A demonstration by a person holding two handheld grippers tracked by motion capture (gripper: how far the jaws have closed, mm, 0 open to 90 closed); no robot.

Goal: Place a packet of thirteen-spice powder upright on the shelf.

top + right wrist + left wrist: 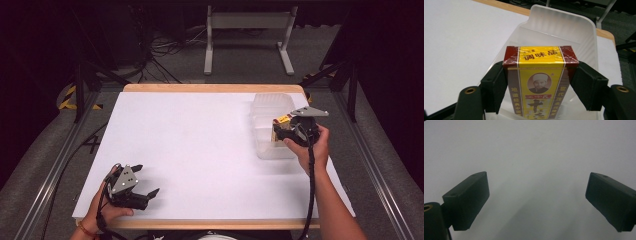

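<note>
The right gripper (284, 131) clamps a red and yellow box (539, 82) between its 2 black jaws, which press on the box's 2 long sides. The box stands on end in the grip, its yellow top panel printed with dark characters, and its front face carries a round portrait emblem with more characters below. The box is over the clear plastic bin (564, 27), above the bin's nearer part, and the bin's ribbed walls and floor show behind and beneath it. Whether the box's lower end touches the bin's floor I cannot tell.

In the high view the bin sits near the far right corner of the white table (200, 140), close to the right edge, and the right hand (312, 145) comes at it from the near side, with the grey plate on top of the gripper and a black cable trailing back along the forearm.

The left gripper (145, 181) lies low near the near left corner of the table, held by the left hand (107, 210). Its 2 jaws stand wide apart with nothing between them, and the left gripper view shows bare white tabletop (531, 157) past them. The 2 grippers are well apart, at opposite sides of the table.
</note>
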